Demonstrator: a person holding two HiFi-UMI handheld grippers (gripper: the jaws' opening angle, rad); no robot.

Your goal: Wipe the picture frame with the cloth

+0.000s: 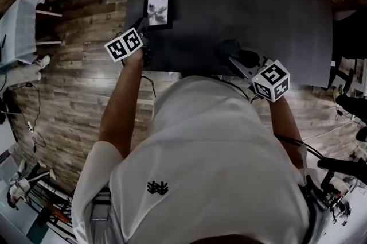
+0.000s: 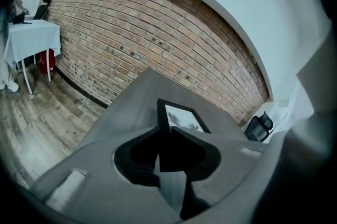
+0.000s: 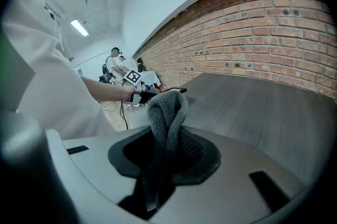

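Observation:
A black picture frame (image 1: 157, 10) with a pale photo lies near the left edge of the dark table (image 1: 246, 2). My left gripper (image 1: 143, 24) is at its near corner. In the left gripper view the frame (image 2: 182, 117) runs down between the jaws, and the left gripper (image 2: 162, 130) is shut on its edge. My right gripper (image 1: 234, 54) hovers over the table's near edge, to the right of the frame, shut on a grey cloth (image 1: 227, 46). In the right gripper view the cloth (image 3: 168, 107) stands folded up out of the right gripper (image 3: 166, 128), hiding the tips.
A wooden floor (image 1: 74, 82) lies left of the table, with a white-draped table (image 1: 20, 24) and cables (image 1: 34, 122). A brick wall (image 2: 131, 33) stands behind. An office chair (image 2: 259, 125) is beyond the table. Equipment (image 1: 344, 179) crowds the right.

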